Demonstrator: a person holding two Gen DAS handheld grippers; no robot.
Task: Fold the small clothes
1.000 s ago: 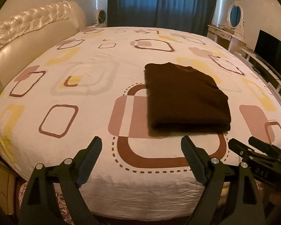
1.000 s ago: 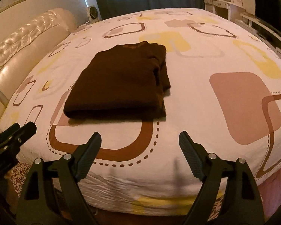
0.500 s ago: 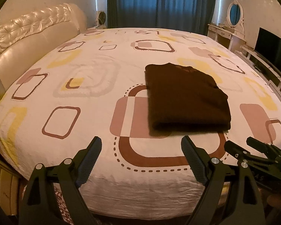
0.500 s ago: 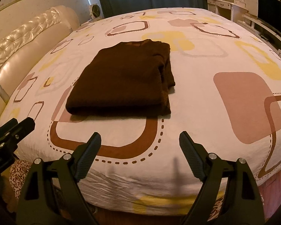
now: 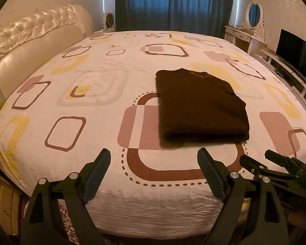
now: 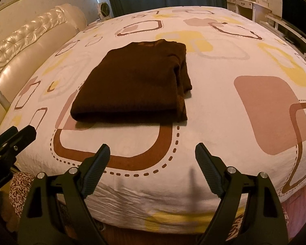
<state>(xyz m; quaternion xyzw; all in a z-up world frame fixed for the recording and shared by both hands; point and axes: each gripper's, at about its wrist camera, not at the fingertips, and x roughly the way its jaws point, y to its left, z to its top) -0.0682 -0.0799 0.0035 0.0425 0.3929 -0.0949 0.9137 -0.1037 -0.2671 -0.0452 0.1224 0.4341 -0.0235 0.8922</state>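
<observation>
A dark brown garment [image 5: 200, 106] lies folded into a neat rectangle on the patterned bed sheet [image 5: 91, 106]; it also shows in the right wrist view [image 6: 132, 83]. My left gripper [image 5: 154, 173] is open and empty, held over the near edge of the bed, short of the garment. My right gripper [image 6: 152, 168] is open and empty, also over the near edge, short of the garment. The right gripper shows at the lower right of the left wrist view [image 5: 275, 167], and the left gripper shows at the left edge of the right wrist view [image 6: 8, 143].
A cream tufted headboard [image 5: 30, 40] runs along the left. Blue curtains [image 5: 173, 4] hang behind the bed. A white dresser with an oval mirror [image 5: 253, 20] and a TV [image 5: 295, 51] on a low stand are at the right.
Both grippers have drawn back and risen slightly from the bed, staying open. The folded garment has not moved.
</observation>
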